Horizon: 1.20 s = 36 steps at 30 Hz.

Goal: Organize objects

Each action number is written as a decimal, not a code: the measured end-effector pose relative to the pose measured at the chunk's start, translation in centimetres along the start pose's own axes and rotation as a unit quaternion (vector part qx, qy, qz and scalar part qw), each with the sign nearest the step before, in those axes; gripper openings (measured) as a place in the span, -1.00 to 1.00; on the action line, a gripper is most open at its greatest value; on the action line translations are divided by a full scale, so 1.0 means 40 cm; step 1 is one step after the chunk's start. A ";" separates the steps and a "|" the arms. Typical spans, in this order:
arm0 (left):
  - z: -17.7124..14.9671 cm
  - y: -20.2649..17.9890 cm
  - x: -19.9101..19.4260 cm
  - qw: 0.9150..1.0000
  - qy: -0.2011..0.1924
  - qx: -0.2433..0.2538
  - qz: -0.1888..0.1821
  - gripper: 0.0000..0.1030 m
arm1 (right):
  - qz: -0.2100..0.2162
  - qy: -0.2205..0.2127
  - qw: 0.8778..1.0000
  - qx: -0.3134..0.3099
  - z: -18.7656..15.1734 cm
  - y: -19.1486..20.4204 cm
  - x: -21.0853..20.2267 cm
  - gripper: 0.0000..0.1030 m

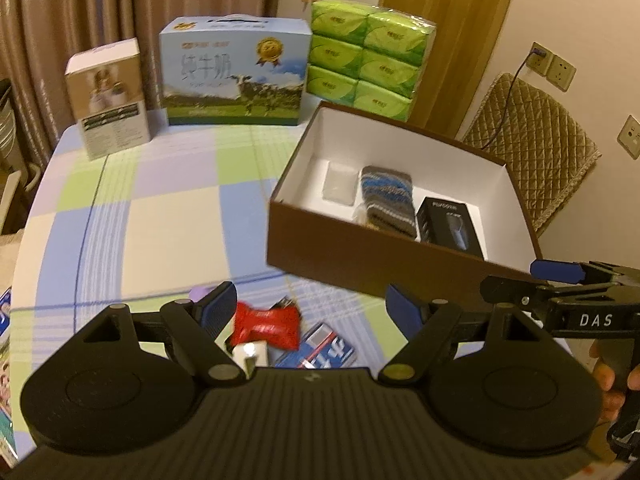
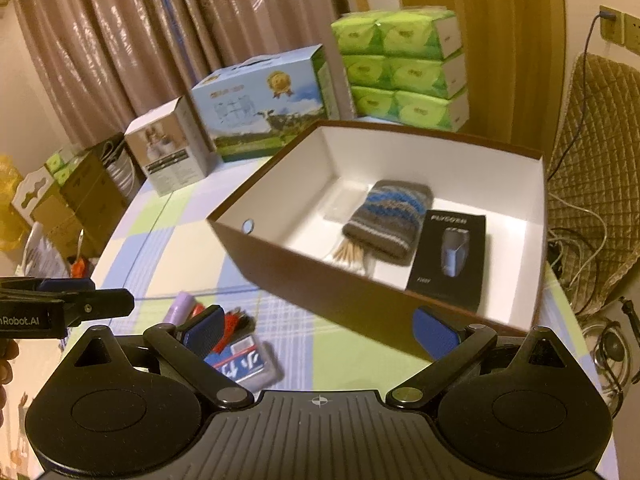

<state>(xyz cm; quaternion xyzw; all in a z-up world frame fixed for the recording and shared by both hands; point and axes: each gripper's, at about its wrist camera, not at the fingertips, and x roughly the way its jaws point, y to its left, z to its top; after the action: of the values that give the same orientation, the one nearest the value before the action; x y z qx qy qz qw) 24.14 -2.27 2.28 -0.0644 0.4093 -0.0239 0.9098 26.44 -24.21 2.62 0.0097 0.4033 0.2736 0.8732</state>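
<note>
While the brown open cardboard box (image 2: 360,292) sits near the checked table's (image 1: 160,216) right edge, both grippers' fingers (image 1: 219,305) (image 2: 434,330) gape empty before its near wall; left of it lies bare cloth, with a red packet (image 1: 267,325) below.

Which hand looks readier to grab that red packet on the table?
Probably the left. Its open tongs frame the red packet directly, while the right tongs sit nearer the brown box, with the packet behind one finger.
</note>
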 end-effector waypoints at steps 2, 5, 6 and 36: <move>-0.017 0.013 -0.013 1.000 0.003 -0.005 0.003 0.52 | 0.002 0.005 1.000 -0.003 -0.009 0.011 0.003 0.90; -0.044 0.032 -0.029 1.000 0.008 -0.010 0.007 0.52 | 0.006 0.012 1.000 -0.007 -0.025 0.027 0.009 0.89; -0.053 0.039 -0.034 1.000 0.009 -0.012 0.008 0.52 | 0.007 0.015 1.000 -0.007 -0.029 0.031 0.011 0.90; -0.243 0.223 -0.036 0.990 0.073 -0.089 0.081 0.52 | 0.044 0.097 0.993 -0.047 -0.130 0.130 0.183 0.89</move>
<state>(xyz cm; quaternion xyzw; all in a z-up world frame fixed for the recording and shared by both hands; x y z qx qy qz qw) 15.83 5.75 -4.27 -0.1096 0.4791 0.0822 0.8670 24.16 -17.29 -4.76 -0.0398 0.4720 0.3302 0.8164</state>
